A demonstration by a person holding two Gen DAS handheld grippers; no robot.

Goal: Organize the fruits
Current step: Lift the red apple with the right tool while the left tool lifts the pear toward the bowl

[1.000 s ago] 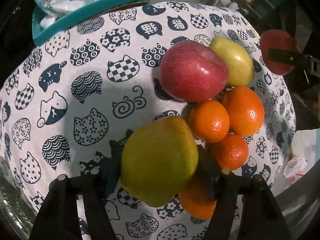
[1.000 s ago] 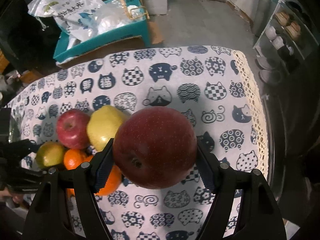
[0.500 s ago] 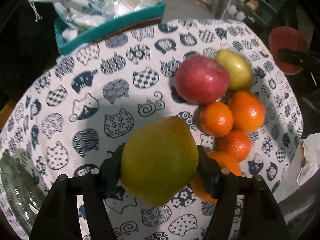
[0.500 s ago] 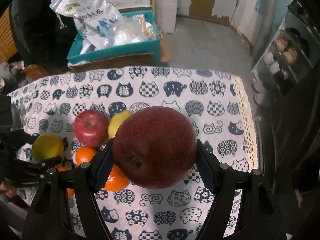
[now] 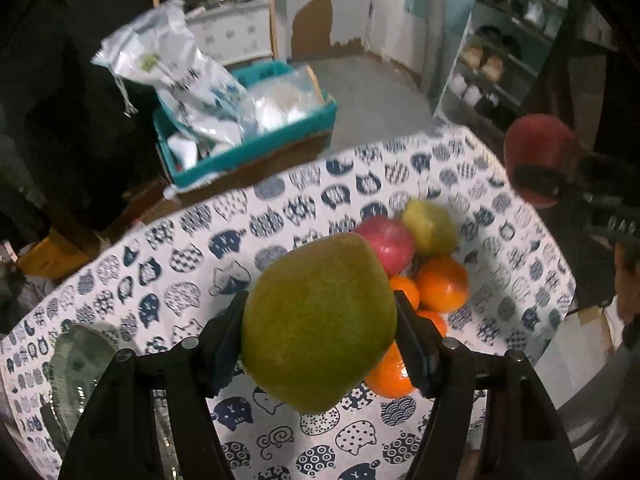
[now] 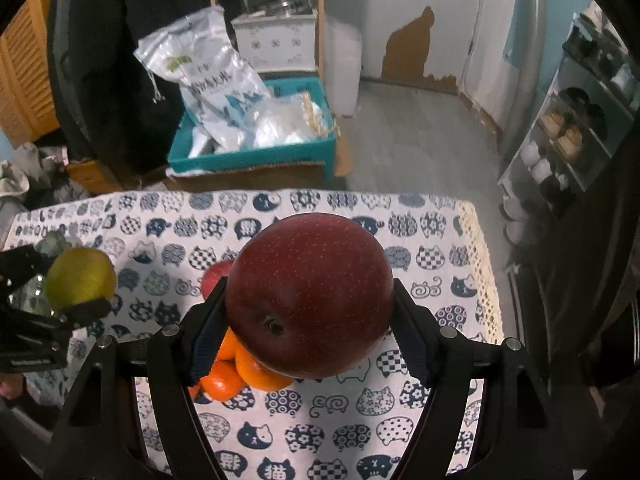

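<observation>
I had the left gripper (image 5: 320,336) up over the surface (image 5: 160,264), and its jaws were clamped on a big green pear (image 5: 318,334), one pad pressed on each side. The right gripper (image 6: 310,322) had its jaws squeezed on a dark red apple (image 6: 310,294) the same way, with the stem end facing my camera.

Both fruits hung in the air above the cat-print cloth (image 6: 420,248), not touching it.

Under the pear, on the cloth, lay the rest of the pile: a red apple (image 5: 386,246), a yellow-green fruit (image 5: 430,224) just beside it, and some oranges (image 5: 442,284) bunched close together below them. The yellow-green one was blurry, so I think it was a pear, but I could not be sure.

From the right camera I saw only bits of that pile, peeking out behind the dark red apple.

A glass dish (image 5: 78,364) sat at the left edge of the cloth. Past the surface, on the floor, stood a teal box (image 6: 256,152) with plastic bags (image 6: 212,76) in it.
</observation>
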